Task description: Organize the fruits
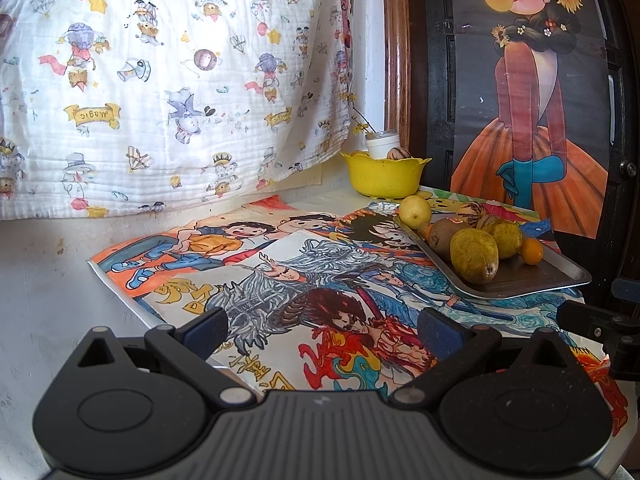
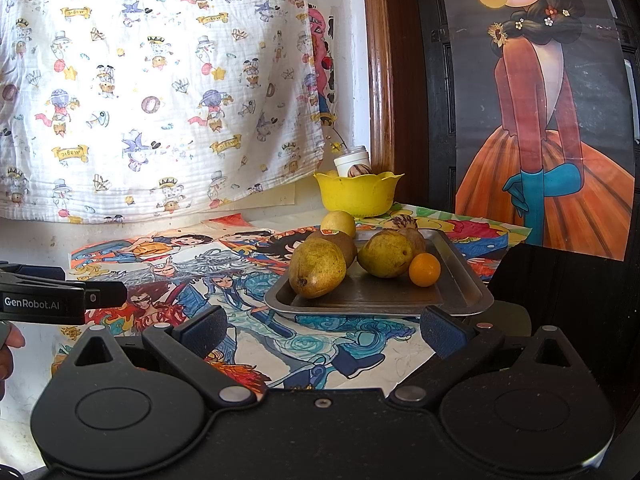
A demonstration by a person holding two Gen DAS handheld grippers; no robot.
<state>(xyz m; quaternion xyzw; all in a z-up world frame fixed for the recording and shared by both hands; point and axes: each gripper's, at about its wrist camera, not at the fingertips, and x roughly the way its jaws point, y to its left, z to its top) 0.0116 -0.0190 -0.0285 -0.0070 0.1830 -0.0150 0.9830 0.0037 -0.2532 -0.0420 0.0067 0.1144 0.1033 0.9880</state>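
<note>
A metal tray (image 2: 460,292) (image 1: 556,276) holds two green-yellow pears (image 2: 317,268) (image 2: 385,254), a small orange fruit (image 2: 424,269) (image 1: 531,251), a brown kiwi (image 2: 344,242) and a striped fruit behind. A yellow fruit (image 2: 338,222) (image 1: 415,210) lies beside the tray's far corner. A yellow bowl (image 2: 358,194) (image 1: 384,176) behind it holds a striped fruit (image 2: 359,170). My right gripper (image 2: 324,332) is open just in front of the tray, empty. My left gripper (image 1: 324,326) is open over the drawings, left of the tray, empty.
Colourful drawings (image 1: 256,280) cover the tabletop. A patterned cloth (image 1: 168,80) hangs on the wall behind. A white jar (image 2: 352,162) stands behind the bowl. A poster on a dark door (image 2: 540,120) rises at the right. A dark block (image 2: 568,292) lies right of the tray.
</note>
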